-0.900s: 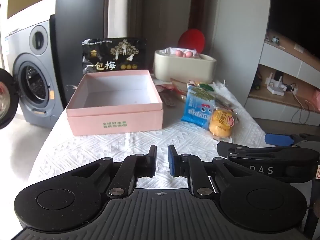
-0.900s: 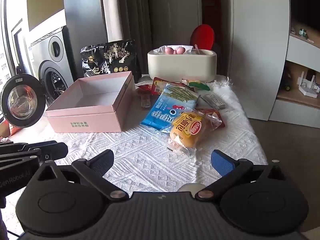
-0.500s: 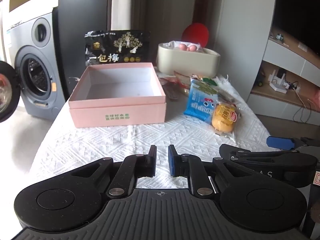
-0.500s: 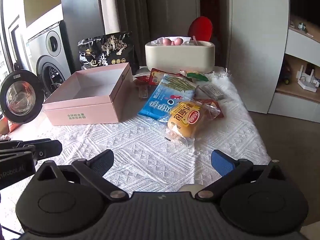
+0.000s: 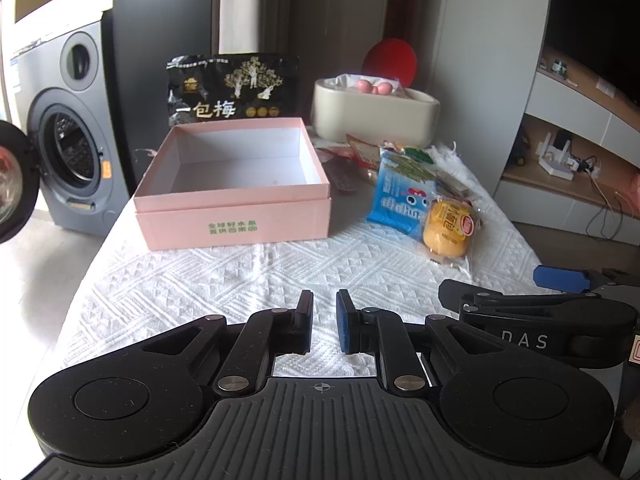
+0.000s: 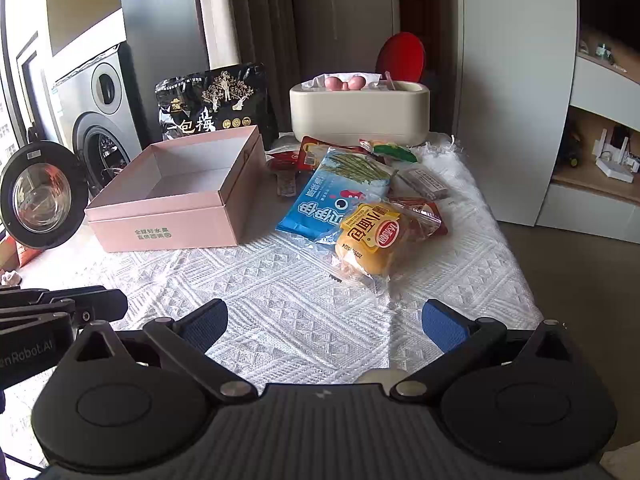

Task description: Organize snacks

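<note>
An open pink box [image 5: 234, 220] [image 6: 168, 228] stands empty on the white cloth. To its right lie a blue snack packet [image 5: 400, 196] [image 6: 332, 200], a yellow bun in clear wrap [image 5: 448, 228] [image 6: 372, 240] and several small packets [image 6: 424, 216]. A black plum bag [image 5: 232, 88] [image 6: 212, 100] stands behind the box. My left gripper [image 5: 324, 304] hovers over the cloth in front of the box, shut with nothing between its pads. My right gripper [image 6: 325, 314] is open wide, short of the bun, holding nothing.
A cream tub [image 5: 372, 116] [image 6: 358, 112] with pink items stands at the back of the table, a red paddle [image 5: 390, 60] behind it. A washing machine [image 5: 68, 152] with its door open is at the left. Shelving [image 6: 600, 168] lies beyond the table's right edge.
Both views have shifted slightly, so the box and snacks sit a little higher in frame. Neither gripper's jaws have changed, and nothing on the table has moved.
</note>
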Demonstrator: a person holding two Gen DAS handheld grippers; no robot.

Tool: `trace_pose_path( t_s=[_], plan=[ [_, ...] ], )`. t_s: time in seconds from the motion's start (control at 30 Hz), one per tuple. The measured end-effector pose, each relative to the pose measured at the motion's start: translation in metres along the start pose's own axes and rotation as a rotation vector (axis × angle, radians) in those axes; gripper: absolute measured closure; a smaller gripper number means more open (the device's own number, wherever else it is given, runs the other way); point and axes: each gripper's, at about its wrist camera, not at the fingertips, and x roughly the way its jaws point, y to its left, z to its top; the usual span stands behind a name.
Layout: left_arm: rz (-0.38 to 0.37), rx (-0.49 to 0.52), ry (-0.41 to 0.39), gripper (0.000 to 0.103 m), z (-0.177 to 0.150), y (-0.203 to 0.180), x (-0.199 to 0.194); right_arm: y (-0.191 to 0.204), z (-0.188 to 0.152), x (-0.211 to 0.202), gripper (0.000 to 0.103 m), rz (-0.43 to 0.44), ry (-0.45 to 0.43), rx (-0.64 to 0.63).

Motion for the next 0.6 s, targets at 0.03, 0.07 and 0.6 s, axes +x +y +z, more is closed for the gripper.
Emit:
trace_pose_path(
  t_s=[0.03, 0.07, 0.6],
  plan=[
    [0.0, 0.0, 0.0, 0.087, 0.0002, 0.0001, 0.0, -0.0002, 0.0, 0.0, 0.0, 0.0, -0.001, 0.0],
    [0.0, 0.0, 0.001, 0.087, 0.0003, 0.0001, -0.0001, -0.0002, -0.0001, -0.0001, 0.0, 0.001, -0.001, 0.0],
    [0.0, 0.0, 0.007, 0.087, -0.0004, 0.0002, 0.0011, -0.0011, -0.0024, 0.0011, 0.0, -0.001, 0.004, 0.009]
  ],
)
